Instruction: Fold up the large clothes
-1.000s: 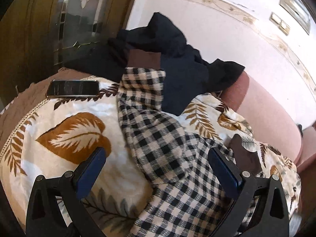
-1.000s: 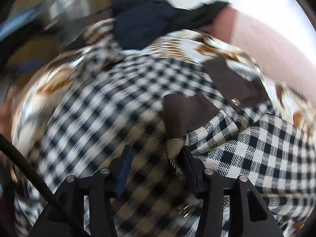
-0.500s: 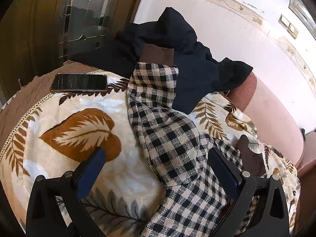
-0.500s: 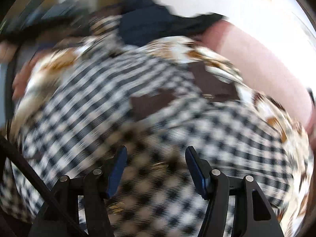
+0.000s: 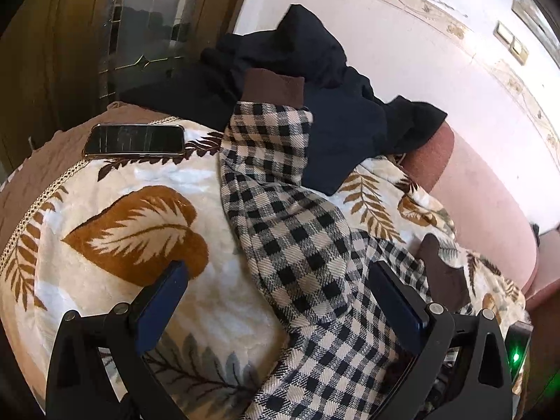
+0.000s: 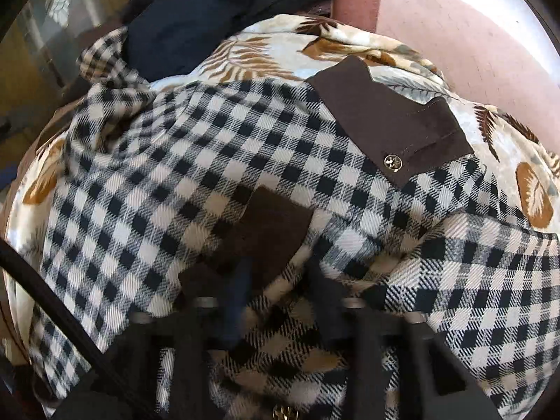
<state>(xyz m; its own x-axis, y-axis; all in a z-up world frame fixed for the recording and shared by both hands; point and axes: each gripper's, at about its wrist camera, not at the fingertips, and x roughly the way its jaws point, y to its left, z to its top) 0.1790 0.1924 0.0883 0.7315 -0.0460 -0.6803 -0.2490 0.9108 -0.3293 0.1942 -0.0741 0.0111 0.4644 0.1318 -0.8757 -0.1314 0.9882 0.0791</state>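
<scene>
A black-and-cream checked shirt point(image 6: 168, 175) with a brown collar piece point(image 6: 392, 126) lies spread on a leaf-print blanket point(image 5: 122, 238). Its sleeve point(image 5: 280, 217) runs up to a brown cuff point(image 5: 273, 85). My left gripper point(image 5: 280, 297) is open just above the sleeve, one finger on each side, and grips nothing. My right gripper point(image 6: 280, 290) points down onto the shirt's front below a brown patch point(image 6: 269, 224). Its jaws are closing, and a bunched fold of checked cloth is pinched between the blurred fingers.
A dark navy garment point(image 5: 315, 98) is heaped at the back against the wall, under the cuff. A phone point(image 5: 134, 140) lies on the blanket at the left. Beyond it stands a wooden door with glass point(image 5: 140, 24). The pink sofa back point(image 5: 490, 217) runs along the right.
The right gripper slid across the shirt and its jaws came from wide apart to narrow, onto a fold of cloth. The left gripper kept still and open.
</scene>
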